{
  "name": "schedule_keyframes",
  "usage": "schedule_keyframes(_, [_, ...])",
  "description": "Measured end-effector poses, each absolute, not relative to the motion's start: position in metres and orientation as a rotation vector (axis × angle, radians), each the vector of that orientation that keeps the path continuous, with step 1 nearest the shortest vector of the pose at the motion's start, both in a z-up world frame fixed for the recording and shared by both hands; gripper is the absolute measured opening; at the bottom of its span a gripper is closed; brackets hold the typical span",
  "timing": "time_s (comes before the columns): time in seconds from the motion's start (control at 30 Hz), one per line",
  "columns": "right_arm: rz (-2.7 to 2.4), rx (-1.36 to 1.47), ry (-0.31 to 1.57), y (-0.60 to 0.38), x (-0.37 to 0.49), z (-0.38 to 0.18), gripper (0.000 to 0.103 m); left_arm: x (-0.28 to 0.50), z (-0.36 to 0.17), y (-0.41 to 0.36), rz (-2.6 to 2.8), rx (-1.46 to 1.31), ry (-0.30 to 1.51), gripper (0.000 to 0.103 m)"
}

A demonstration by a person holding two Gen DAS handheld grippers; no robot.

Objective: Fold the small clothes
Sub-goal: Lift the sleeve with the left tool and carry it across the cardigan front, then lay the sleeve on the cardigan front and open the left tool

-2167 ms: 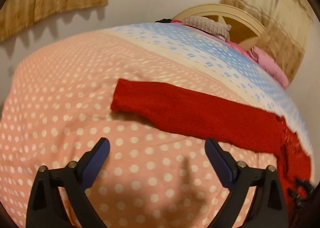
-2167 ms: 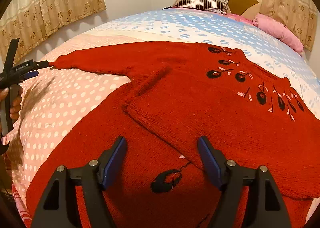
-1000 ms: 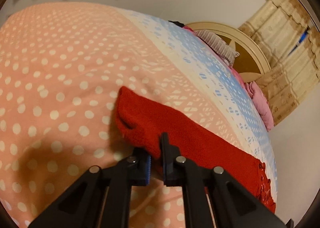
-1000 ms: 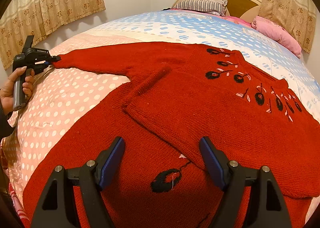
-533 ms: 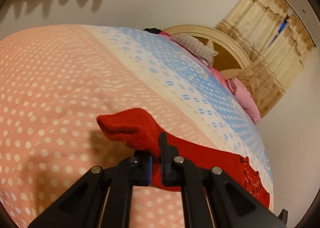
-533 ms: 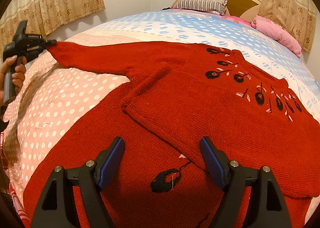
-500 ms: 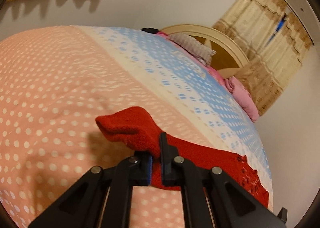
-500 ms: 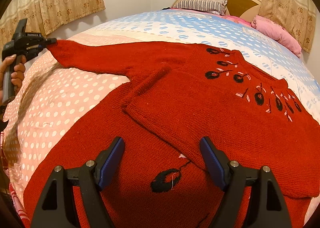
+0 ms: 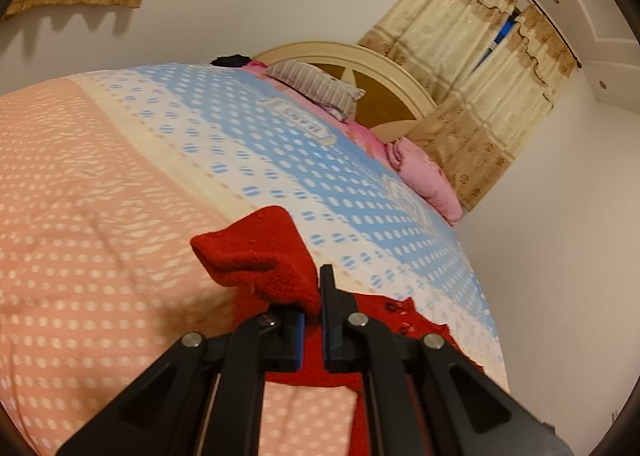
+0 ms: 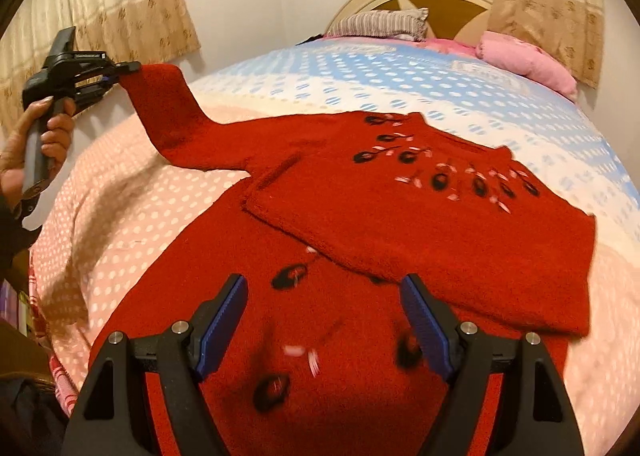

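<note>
Bedspread [image 10: 152, 216]: dotted; red sweater [image 10: 400, 224] spread on it.
Left gripper [image 9: 313, 310]: clamped on sleeve cuff [image 9: 260, 256], raised above bedspread.
Right gripper [image 10: 324, 320]: held agape, empty, over sweater.

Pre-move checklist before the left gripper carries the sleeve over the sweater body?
1. Left gripper shut on the sleeve cuff: ok.
2. Sleeve lifted off the bedspread near the cuff: ok.
3. Other sleeve already folded flat across the sweater: ok.
4. Right gripper open, holding nothing, above the lower sweater body: ok.
5. Sweater body lying flat without bunching: cannot tell, the lower part is motion blurred.
6. Grip depth on the cuff: cannot tell, the pads hide the pinched edge.
</note>
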State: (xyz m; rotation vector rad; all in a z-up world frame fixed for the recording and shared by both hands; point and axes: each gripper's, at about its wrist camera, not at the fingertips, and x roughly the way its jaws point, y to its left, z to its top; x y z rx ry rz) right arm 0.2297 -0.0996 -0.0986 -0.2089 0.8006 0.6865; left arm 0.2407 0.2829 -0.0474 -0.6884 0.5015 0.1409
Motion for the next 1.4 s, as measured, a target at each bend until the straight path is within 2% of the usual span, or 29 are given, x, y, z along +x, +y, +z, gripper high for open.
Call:
schedule_keyframes(0.4, [0.67, -0.18, 0.782, -0.146, 0.189, -0.097, 0.079, 0.285, -0.014, 0.215, 0.06, -0.638, 0.495, 0.006])
schedule_keyframes(0.9, [0.669, -0.112, 0.799, -0.169, 0.179, -0.119, 0.079, 0.33, 0.029, 0.119, -0.081, -0.624, 0.47, 0.006])
schedule_keyframes(1.17, [0.657, -0.068, 0.82, -0.18, 0.176, -0.132, 0.079, 0.344, 0.018, 0.037, -0.189, -0.524, 0.471, 0.006])
schedule_keyframes(1.33, [0.647, -0.059, 0.84, -0.186, 0.174, -0.139, 0.08, 0.356, -0.016, -0.019, -0.207, -0.398, 0.529, 0.006])
schedule_keyframes(1.37, [0.644, -0.06, 0.84, -0.186, 0.173, -0.14, 0.08, 0.359, -0.024, -0.027, -0.207, -0.379, 0.547, 0.007])
schedule_keyframes(1.4, [0.642, -0.058, 0.835, -0.187, 0.172, -0.141, 0.08, 0.363, -0.04, -0.039, -0.222, -0.348, 0.592, 0.016])
